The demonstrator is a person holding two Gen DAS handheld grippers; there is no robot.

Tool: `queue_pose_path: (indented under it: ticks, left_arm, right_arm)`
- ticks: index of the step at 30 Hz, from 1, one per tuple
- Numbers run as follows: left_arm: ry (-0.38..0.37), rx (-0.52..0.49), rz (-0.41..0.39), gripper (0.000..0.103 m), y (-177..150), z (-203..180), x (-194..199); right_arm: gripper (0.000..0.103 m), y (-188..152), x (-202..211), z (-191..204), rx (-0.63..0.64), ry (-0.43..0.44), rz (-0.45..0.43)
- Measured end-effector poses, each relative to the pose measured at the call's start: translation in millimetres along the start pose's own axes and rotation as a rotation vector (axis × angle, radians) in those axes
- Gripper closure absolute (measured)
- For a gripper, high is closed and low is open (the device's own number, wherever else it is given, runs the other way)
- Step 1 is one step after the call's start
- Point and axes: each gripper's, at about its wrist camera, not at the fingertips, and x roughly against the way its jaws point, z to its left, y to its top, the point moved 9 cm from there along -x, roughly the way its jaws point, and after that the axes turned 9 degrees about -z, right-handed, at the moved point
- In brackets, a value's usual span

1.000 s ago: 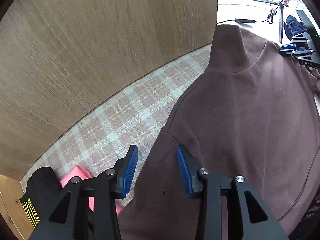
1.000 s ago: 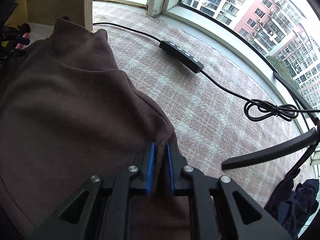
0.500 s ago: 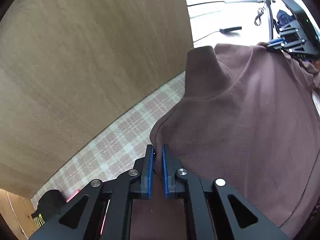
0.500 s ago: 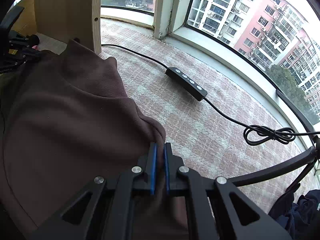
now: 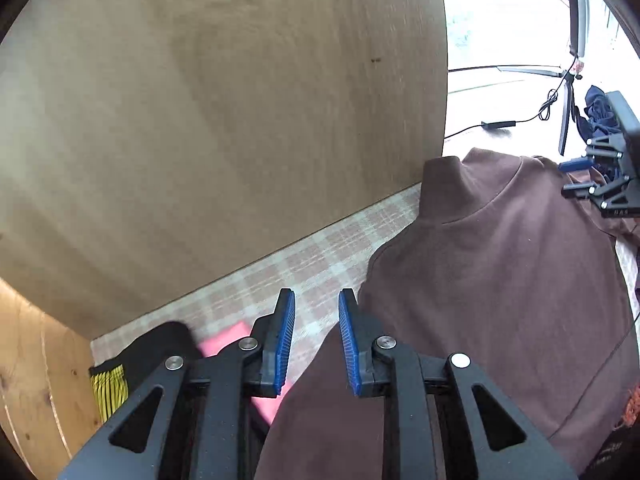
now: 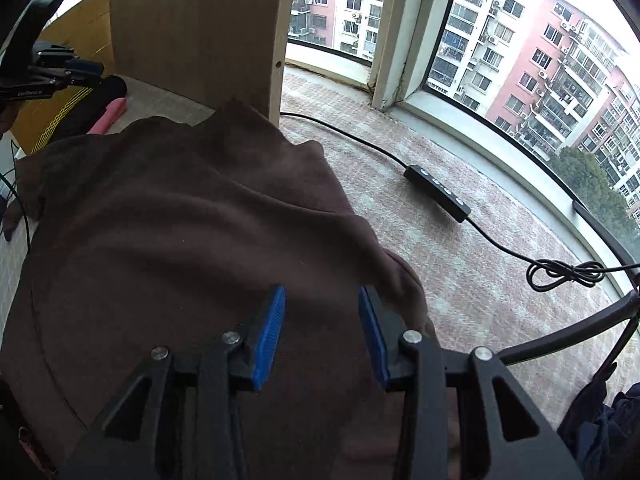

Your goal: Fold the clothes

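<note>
Brown fleece, a high-necked sweater (image 5: 500, 280), lies spread on a pink-and-white checked cloth surface (image 5: 320, 256), its collar standing up toward a tall wooden panel (image 5: 220, 120).

At the left, the left gripper (image 5: 316, 332) points steeply down over the sweater's left edge. Its blue pads (image 5: 285, 340) stand apart and the jaws are opening; between them show the checked cloth and a corner of the brown fabric below, and neither pad presses on the cloth. Just left of this gripper lie a pink item (image 5: 224, 346) and a black item with yellow stripes (image 5: 116, 380), against a lighter wooden board (image 5: 36, 380).

Across the sweater to the right, the right gripper (image 6: 320, 324) also tilts steeply downward, over the sweater's right edge. Its blue pads (image 6: 269, 332) are parted and its jaws are opening; brown fabric lies under and between them, but the pads do not pinch it. A bunched fold of the sweater rises beside the right finger.

Farther right, on the checked surface, a black cable with an inline controller (image 6: 436, 192) runs to a coiled loop (image 6: 564, 274). A dark blue garment (image 6: 604, 432) sits at the lower right, and windows (image 6: 500, 40) look onto apartment blocks.
</note>
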Motion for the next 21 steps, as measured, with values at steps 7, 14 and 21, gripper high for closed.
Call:
queue_pose_path:
  ticks: [7,14,21]
  left_arm:
    - [0.182,0.136,0.037,0.079,-91.7,83.4,116.5]
    - [0.068,0.404,0.101,0.078,-245.9,18.8,151.3]
    - [-0.137,0.478,0.209,0.078,-345.6,-89.6,141.6]
  right_arm:
    - [0.065,-18.5,67.2,40.0,-0.052,0.073,-0.04]
    - [0.064,-76.4,109.2,52.0,-0.074,0.13,-0.013]
    - [0.064,-131.5,102.0,51.0,-0.012,0.02,0.101]
